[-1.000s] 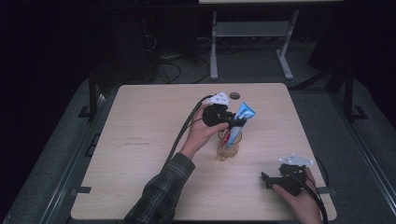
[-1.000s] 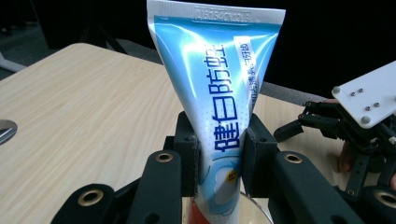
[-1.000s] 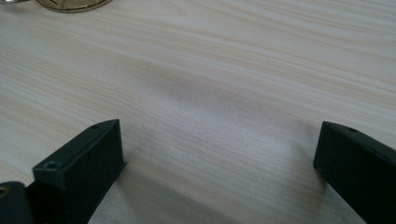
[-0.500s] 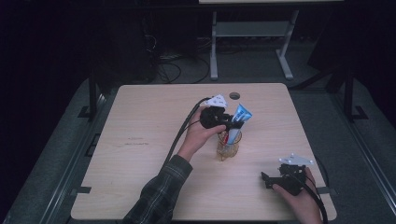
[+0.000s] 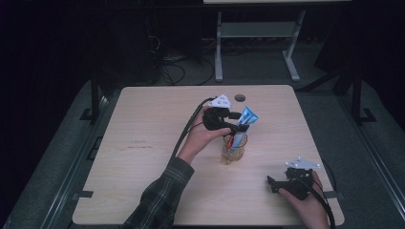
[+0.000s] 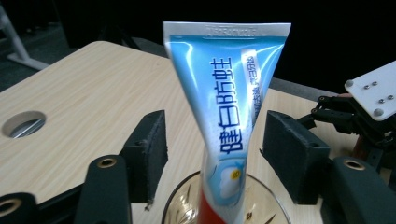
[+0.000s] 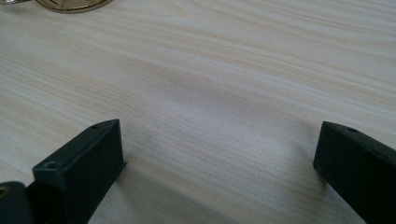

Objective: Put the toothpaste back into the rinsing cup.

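Tube standing tilted in glass, centre of high view, crimped end up. Left gripper around tube's upper part, jaws just opened, apart, pads clear of it on both sides. Right gripper lower right on table, jaws wide apart, empty.

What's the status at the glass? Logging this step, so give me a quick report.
Left hand-held gripper just opened, jaws clear of the blue toothpaste tube. Tube stands in the clear glass cup. Right hand-held gripper open, over bare table. Nothing in the way.
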{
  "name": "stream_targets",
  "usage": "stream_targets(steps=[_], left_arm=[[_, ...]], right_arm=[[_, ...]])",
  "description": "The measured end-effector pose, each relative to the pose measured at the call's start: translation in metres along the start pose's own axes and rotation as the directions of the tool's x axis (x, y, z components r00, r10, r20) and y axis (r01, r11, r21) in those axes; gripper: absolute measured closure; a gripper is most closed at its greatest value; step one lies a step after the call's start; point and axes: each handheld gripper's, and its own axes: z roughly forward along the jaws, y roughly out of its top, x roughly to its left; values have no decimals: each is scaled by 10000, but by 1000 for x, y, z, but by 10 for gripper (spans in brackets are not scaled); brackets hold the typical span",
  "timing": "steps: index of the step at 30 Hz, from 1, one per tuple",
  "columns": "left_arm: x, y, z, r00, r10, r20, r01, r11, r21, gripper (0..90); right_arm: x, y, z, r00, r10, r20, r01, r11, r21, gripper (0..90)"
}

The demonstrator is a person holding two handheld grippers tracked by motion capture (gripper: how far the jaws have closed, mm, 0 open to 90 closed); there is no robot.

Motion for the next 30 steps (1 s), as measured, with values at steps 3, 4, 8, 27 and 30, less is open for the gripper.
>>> stream_targets(steps=[3, 4, 8, 27, 30], left_arm=[[1, 0, -6, 9999, -63, -120, 63, 10000, 41, 367], [1, 0, -8, 9999, -36, -160, 38, 9999, 113, 359], [1, -1, -14, 9995, -49, -313, 55, 9998, 186, 330], [2, -29, -73, 9847, -579, -1644, 709, 9947, 743, 302], [1, -36, -84, 9807, -588, -1867, 748, 9940, 800, 302]], right_arm=[[0, 0, 0, 10000, 1, -18, -1, 10000, -2, 9], [0, 0, 0, 10000, 0, -19, 0, 10000, -3, 9], [0, 0, 0, 10000, -8, -29, 8, 10000, 2, 9], [0, 0, 0, 10000, -34, -18, 34, 10000, 6, 8], [0, 0, 0, 10000, -32, -21, 32, 10000, 3, 8]])
